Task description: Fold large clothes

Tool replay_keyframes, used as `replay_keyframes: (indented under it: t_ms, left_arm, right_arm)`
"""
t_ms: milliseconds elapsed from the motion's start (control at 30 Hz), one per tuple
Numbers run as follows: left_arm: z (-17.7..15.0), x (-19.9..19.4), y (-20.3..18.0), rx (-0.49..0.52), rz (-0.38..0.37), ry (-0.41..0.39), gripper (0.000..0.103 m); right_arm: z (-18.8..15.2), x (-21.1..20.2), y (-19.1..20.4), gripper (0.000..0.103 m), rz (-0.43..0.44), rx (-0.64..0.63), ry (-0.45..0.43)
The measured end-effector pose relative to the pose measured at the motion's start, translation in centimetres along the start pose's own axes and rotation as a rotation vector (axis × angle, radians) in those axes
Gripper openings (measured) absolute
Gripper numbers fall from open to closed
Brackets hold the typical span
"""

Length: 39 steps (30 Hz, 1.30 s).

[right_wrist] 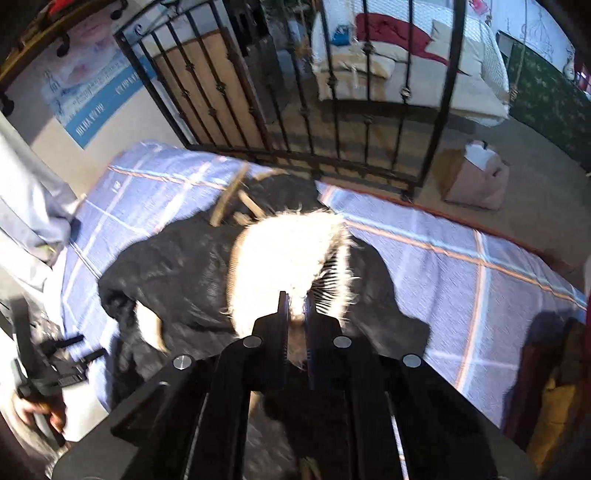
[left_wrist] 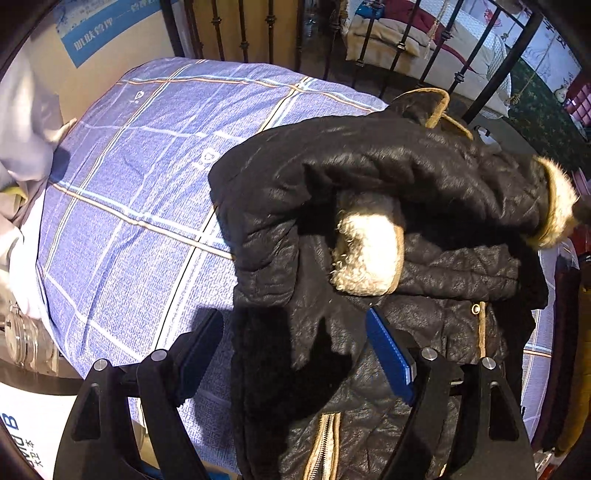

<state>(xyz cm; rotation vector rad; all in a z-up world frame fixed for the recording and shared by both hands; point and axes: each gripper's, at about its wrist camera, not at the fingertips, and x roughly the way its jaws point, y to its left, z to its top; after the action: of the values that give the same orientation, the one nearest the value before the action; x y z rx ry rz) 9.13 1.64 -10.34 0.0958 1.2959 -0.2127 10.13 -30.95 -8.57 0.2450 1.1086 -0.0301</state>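
Where the black padded coat [left_wrist: 369,166] lies bunched on the blue checked bed [left_wrist: 129,221], looks bulky, soft and fairly heavy, with a slick quilted shell likely to slide between smooth pads; best taken at a firm edge such as a fur-trimmed cuff [left_wrist: 557,206], the hem or the zip line rather than the puffy middle. Right claw [right_wrist: 295,314] pinched together on the pale fur cuff [right_wrist: 288,266], angled down and forward over the coat, sleeve seemingly drawn across the body. Left claw [left_wrist: 295,354] spread wide, holding nothing, hovering low over the coat's near edge beside the zipper [left_wrist: 325,443], pointing toward the iron bed rail [left_wrist: 258,33]. Left claw also glimpsed in the right view at the bed's left edge [right_wrist: 70,354]
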Motion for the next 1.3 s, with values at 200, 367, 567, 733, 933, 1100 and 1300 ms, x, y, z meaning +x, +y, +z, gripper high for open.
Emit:
replay_keyframes:
  t_ms: [200, 367, 567, 733, 933, 1100, 1300]
  left_arm:
    - [0.9, 0.1, -3.6, 0.09, -0.02, -0.005, 0.077]
    - [2.8, -0.4, -5.9, 0.191, 0.001, -0.051, 0.077]
    - [8.1, -1.5, -6.7, 0.208, 0.024, -0.15, 0.088]
    - [11.3, 1.4, -6.7, 0.196, 0.073, -0.116, 0.088]
    - [10.6, 10.3, -5.4, 0.179, 0.101, 0.115, 0.098]
    - [9.8, 12.5, -5.1, 0.168, 0.09, 0.129, 0.098]
    - [10.6, 13.1, -5.3, 0.176, 0.094, 0.137, 0.098]
  right_arm:
    - [-6.4, 3.9, -6.2, 0.009, -0.004, 0.214, 0.208]
    - [-6.5, 3.5, -5.7, 0.065, 0.031, 0.258, 0.193]
    - [-0.4, 1.8, -1.9, 0.076, 0.045, 0.174, 0.081]
    - [2.6, 3.3, 1.7, 0.076, 0.009, 0.042, 0.079]
    - [-0.8, 11.0, 3.3, 0.083, -0.171, -0.128, 0.296]
    - [-3.8, 14.8, 0.0, 0.095, -0.112, 0.03, 0.384]
    - [-3.3, 13.9, -0.9, 0.097, -0.062, 0.056, 0.375]
